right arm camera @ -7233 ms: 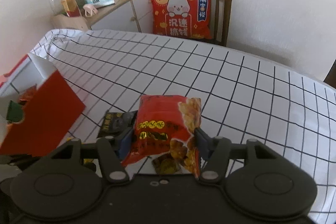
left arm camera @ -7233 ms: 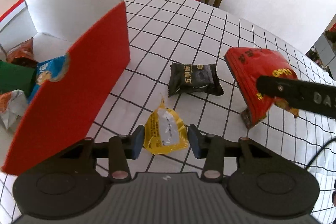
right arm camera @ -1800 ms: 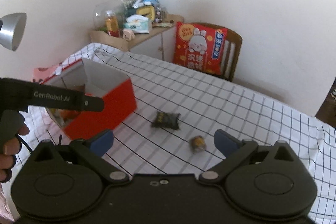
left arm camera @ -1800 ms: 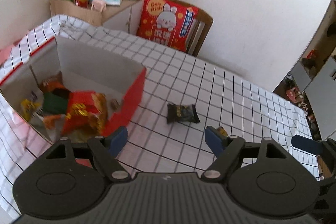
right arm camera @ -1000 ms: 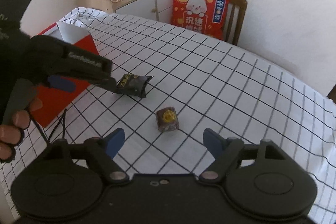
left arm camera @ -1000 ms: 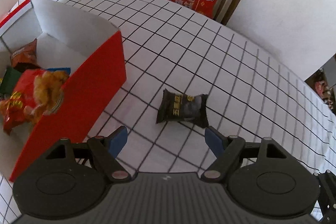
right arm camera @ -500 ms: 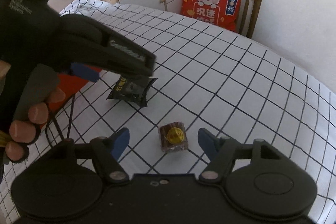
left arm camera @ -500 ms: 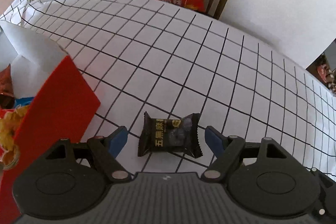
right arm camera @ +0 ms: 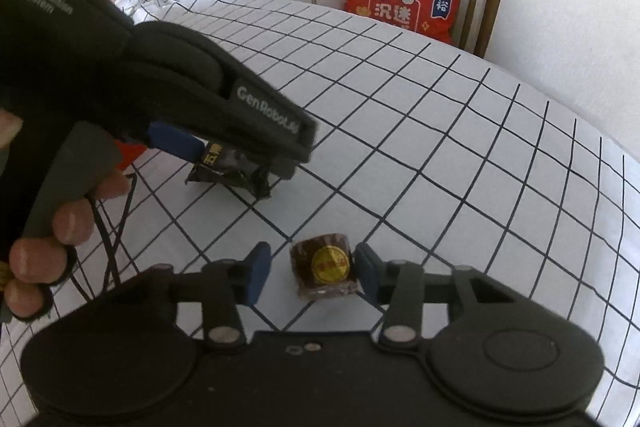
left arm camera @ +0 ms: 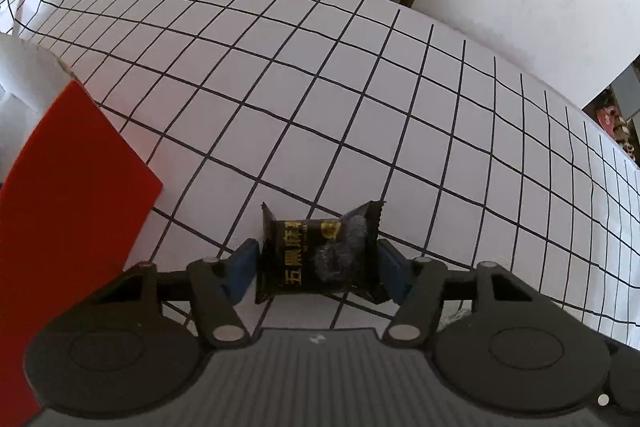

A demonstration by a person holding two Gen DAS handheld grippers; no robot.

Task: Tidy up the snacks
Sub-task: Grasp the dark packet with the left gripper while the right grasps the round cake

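- left gripper (left arm camera: 318,267) has just been closing, pads now pressed on both ends of the black snack packet (left arm camera: 320,253)
- right gripper (right arm camera: 310,273) closing too; round brown snack (right arm camera: 325,265) between the pads, left pad not touching yet

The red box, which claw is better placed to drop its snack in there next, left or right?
Left, probably. The left claw has just been closing, its pads pressing the black snack packet, and the red box sits right beside it. The right claw has been closing too, but a gap remains beside the round brown snack.
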